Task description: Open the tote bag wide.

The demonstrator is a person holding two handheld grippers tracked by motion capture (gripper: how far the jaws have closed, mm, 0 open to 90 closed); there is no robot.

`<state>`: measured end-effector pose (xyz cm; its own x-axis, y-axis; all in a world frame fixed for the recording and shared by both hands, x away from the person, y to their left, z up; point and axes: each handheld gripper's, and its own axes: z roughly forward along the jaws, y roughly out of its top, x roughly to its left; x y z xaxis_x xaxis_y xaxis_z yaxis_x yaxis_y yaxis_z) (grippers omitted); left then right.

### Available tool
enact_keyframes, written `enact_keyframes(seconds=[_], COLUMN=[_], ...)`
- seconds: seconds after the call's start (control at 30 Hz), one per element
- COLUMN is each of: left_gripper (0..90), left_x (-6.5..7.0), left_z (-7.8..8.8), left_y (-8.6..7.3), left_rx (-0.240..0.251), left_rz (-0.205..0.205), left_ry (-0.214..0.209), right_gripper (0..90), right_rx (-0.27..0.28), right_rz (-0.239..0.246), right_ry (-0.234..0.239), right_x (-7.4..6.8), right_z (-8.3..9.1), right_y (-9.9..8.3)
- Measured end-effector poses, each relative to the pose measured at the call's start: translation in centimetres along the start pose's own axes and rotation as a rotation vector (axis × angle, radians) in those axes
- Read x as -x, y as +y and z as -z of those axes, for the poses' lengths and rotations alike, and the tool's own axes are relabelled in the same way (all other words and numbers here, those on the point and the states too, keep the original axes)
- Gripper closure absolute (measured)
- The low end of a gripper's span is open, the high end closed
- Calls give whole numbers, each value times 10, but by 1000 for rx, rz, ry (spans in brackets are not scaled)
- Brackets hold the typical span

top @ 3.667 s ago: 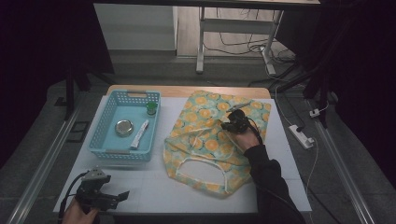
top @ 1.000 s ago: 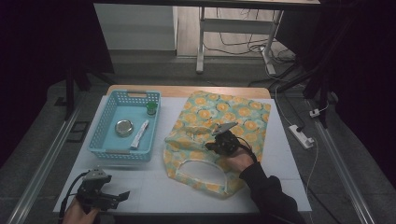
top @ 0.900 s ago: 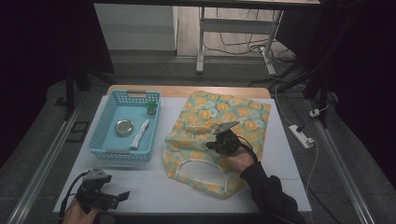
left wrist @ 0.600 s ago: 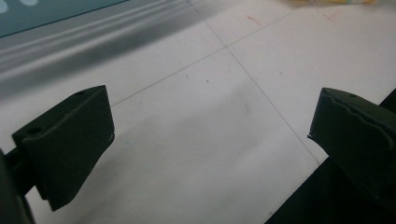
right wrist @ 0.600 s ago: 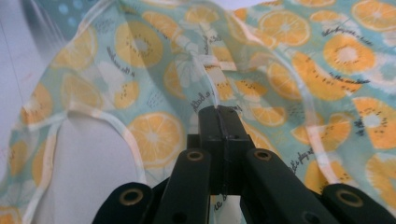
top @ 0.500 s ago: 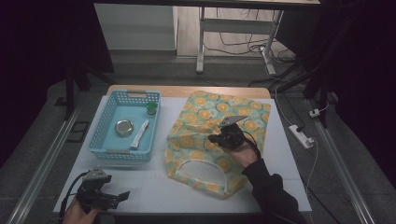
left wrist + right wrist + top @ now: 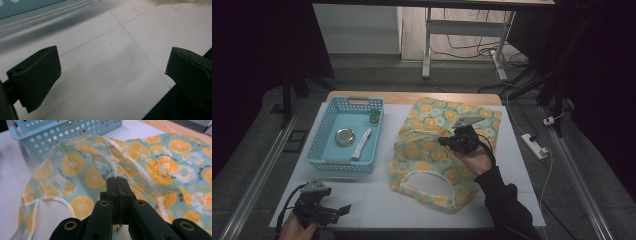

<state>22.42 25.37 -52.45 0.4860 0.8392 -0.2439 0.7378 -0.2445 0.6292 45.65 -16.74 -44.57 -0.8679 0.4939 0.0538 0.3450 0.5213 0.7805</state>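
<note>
A pale green cloth [image 7: 427, 155] with an orange-slice print and cream trim lies right of the table's middle. My right gripper [image 7: 448, 142] is shut on a fold of the cloth and holds that part up off the table, so it tents. In the right gripper view the closed jaws pinch the cream trim at the gripper [image 7: 117, 179], and the cloth [image 7: 72, 167] drapes down to the left. My left gripper [image 7: 343, 210] rests at the front left corner, open, with only bare white table between its jaws [image 7: 112, 67].
A light blue basket [image 7: 324, 150] stands left of the cloth, close to its raised edge [image 7: 50, 135]. It holds a round metal tin [image 7: 344, 136], a white sachet [image 7: 362, 145] and a small green-capped bottle [image 7: 374, 116]. A white power strip [image 7: 534, 145] lies off the right edge.
My right gripper came from the cloth's far right to its middle and has risen, and the cloth's left part stands higher. The left gripper has stayed put.
</note>
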Motion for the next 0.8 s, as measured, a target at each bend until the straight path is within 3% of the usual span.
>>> enact_keyframes(seconds=[0.8], left_gripper=[0], left_x=[0], left_z=[1], left_y=[-1], left_rx=[8], left_rz=[-7], left_ry=[-9], right_gripper=[900], right_rx=[80], right_rz=[2], right_ry=[-39], right_x=[3], right_z=[22], right_y=[16])
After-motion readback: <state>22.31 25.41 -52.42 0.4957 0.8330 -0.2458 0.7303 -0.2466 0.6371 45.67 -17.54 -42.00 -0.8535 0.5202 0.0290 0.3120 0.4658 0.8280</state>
